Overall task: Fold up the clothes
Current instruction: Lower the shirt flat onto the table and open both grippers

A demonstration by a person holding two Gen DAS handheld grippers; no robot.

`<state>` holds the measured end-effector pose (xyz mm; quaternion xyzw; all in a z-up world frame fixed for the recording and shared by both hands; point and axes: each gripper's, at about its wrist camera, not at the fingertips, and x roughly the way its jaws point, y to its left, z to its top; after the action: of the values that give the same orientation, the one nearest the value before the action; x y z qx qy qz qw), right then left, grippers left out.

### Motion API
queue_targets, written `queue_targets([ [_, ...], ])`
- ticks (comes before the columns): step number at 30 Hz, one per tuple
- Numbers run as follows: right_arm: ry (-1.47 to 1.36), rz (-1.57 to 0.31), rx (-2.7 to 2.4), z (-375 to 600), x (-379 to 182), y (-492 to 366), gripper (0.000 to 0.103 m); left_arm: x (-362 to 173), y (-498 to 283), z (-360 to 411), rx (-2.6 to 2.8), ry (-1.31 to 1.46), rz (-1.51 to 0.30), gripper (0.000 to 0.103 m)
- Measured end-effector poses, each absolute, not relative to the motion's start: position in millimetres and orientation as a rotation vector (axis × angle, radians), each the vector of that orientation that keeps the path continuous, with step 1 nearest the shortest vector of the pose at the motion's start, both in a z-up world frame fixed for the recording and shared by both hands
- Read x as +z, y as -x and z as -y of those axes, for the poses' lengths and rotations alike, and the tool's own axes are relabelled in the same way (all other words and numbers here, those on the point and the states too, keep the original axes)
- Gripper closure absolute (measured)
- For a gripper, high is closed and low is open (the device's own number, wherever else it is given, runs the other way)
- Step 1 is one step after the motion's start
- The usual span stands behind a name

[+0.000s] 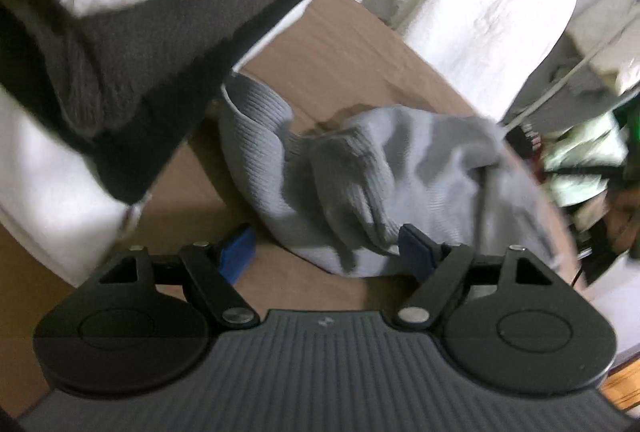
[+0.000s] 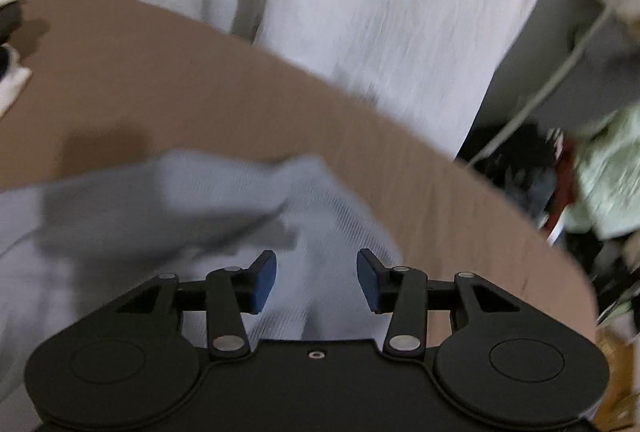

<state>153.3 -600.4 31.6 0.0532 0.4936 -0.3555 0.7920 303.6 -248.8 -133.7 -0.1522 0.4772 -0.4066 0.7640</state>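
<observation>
crumpled grey garment (image 1: 372,176) (both claws agape)

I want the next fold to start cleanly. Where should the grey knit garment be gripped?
Probably at the ribbed band of the grey knit garment: it stands up off the brown surface as a firm edge. The open left hand-held gripper could approach from its near side.

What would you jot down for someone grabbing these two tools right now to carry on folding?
Left hand-held gripper: open, holding nothing, at the near edge of the grey knit garment.
Right hand-held gripper: open, empty, over the same garment.
The garment lies crumpled on the brown cardboard surface.
Done: no neat fold visible.
Left: spread it flat, then fold.
</observation>
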Motion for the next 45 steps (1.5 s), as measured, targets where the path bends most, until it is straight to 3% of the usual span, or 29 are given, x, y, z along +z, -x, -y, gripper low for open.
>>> queue_targets([
  [4,-0.179,-1.104,-0.729,570.6,18.3,-107.1,0.054,-138.3,-299.2,284.5,-0.893,0.351,-1.03,0.023],
  [7,-0.258,-1.09,-0.733,563.3,11.6,-65.1,0.054,-143.0,-298.1,300.9,-0.897,0.35,-1.034,0.016],
  [9,-0.314,-1.071,-0.719,557.9,5.4,-38.0,0.053,-149.6,-296.7,311.9,-0.895,0.356,-1.024,0.018],
  [10,-0.342,-1.062,-0.708,554.3,1.6,-24.5,0.053,-150.6,-294.8,316.2,-0.898,0.337,-1.006,0.022],
  [11,-0.369,-1.052,-0.697,550.7,-2.1,-11.0,0.053,-148.4,-291.5,320.5,-0.887,0.277,-0.986,0.049],
  [12,-0.397,-1.042,-0.687,547.1,-5.9,2.5,0.053,-145.5,-288.0,324.9,-0.872,0.207,-0.964,0.083],
  [13,-0.424,-1.032,-0.676,543.5,-9.7,16.0,0.053,-140.0,-283.3,327.7,-0.855,0.145,-0.928,0.093],
  [18,-0.51,-0.977,-0.667,515.0,-32.7,76.7,0.053,-91.4,-251.7,328.0,-0.638,-0.128,-0.579,0.094],
  [20,-0.517,-0.962,-0.67,499.0,-44.4,100.2,0.053,-78.5,-241.2,328.8,-0.499,-0.21,-0.438,0.09],
  [25,-0.389,-0.968,-0.63,450.1,-60.1,135.1,0.053,-73.4,-216.1,313.2,-0.55,-0.189,-0.63,0.079],
  [27,-0.381,-0.926,-0.607,436.1,-53.5,146.4,0.053,-71.9,-206.1,306.7,-0.578,-0.175,-0.718,0.05],
  [33,-0.457,-0.774,-0.587,413.7,-26.9,201.8,0.049,-73.1,-137.2,290.9,-0.68,-0.318,-0.86,0.025],
  [36,-0.459,-0.781,-0.592,405.1,-31.2,228.4,0.045,-78.4,-103.8,271.3,-0.652,-0.361,-0.928,0.023],
  [41,-0.565,-0.757,-0.538,389.3,-57.3,260.8,0.043,-82.7,-84.1,190.8,-0.597,-0.087,-1.126,0.021],
  [44,-0.624,-0.735,-0.499,381.7,-76.9,272.6,0.039,-98.7,-69.4,190.7,-0.6,-0.088,-1.193,0.021],
  [45,-0.642,-0.719,-0.491,380.9,-82.2,274.3,0.038,-103.6,-63.5,191.4,-0.608,-0.103,-1.216,0.014],
])
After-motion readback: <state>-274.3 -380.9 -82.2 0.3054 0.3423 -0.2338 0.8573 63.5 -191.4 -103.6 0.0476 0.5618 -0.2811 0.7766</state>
